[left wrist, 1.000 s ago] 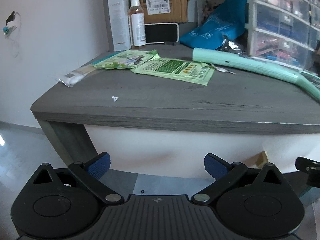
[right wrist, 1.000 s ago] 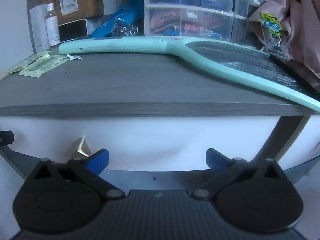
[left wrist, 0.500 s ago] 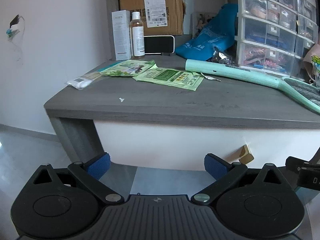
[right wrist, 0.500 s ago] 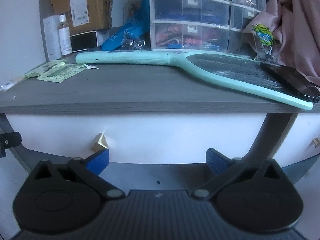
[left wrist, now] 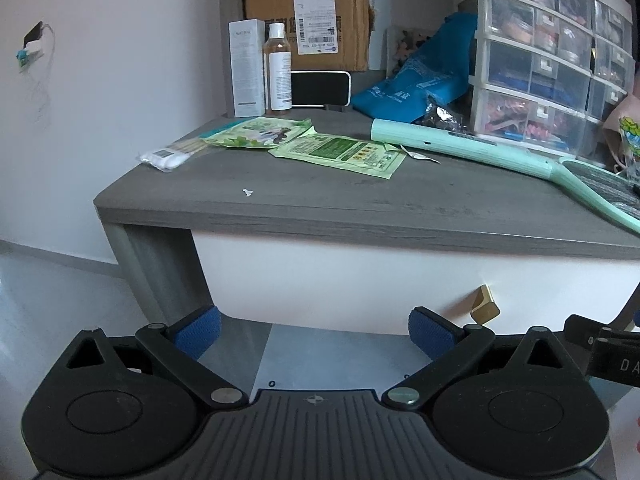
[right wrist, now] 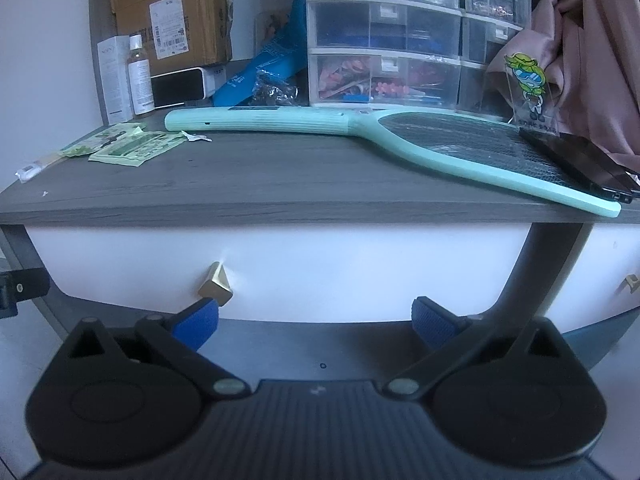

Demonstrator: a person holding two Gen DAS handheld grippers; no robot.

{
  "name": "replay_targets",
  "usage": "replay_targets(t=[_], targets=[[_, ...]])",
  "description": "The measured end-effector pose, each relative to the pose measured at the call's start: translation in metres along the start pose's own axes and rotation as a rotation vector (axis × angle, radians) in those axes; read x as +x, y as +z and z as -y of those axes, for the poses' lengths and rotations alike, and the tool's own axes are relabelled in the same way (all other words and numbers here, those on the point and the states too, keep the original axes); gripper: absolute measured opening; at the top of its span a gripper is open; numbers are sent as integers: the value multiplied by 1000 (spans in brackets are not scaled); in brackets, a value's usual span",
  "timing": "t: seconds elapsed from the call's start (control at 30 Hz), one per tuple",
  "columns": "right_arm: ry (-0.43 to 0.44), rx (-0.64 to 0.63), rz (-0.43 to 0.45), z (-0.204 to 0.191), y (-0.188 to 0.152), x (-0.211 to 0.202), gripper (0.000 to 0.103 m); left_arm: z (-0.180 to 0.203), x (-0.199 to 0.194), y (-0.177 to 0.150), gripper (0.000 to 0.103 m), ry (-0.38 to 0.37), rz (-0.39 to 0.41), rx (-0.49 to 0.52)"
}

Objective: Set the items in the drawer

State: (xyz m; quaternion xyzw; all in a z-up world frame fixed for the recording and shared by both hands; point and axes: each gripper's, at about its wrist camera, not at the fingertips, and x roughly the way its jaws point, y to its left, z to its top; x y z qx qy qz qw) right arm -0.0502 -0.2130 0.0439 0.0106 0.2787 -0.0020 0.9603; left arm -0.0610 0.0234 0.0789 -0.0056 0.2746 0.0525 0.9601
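Grippers are hanging in front of the desk's white drawer [right wrist: 360, 264], which is sitting shut under the front edge: the left gripper [left wrist: 314, 330] and the right gripper [right wrist: 316, 318] are both gaping wide, holding nothing. A brass knob [right wrist: 215, 290] is showing just beyond the right gripper's left pad. Farther back on the desk [left wrist: 320, 204], two green packets [left wrist: 338, 154] are lying near the left edge, with a mint swatter [right wrist: 360, 132] stretching toward the right edge. Storage drawers [right wrist: 384, 36] are standing along the back edge.

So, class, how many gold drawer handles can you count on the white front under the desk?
2. One handle sits left of centre, just above the right tool's left finger; another handle shows at the far right edge. More may lie outside the view.
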Motion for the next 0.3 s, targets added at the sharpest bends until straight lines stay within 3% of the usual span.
replay_targets(t=[0.3], targets=[[2, -1, -4, -1, 0, 1, 103, 0, 2, 0, 102, -15, -7, -14]])
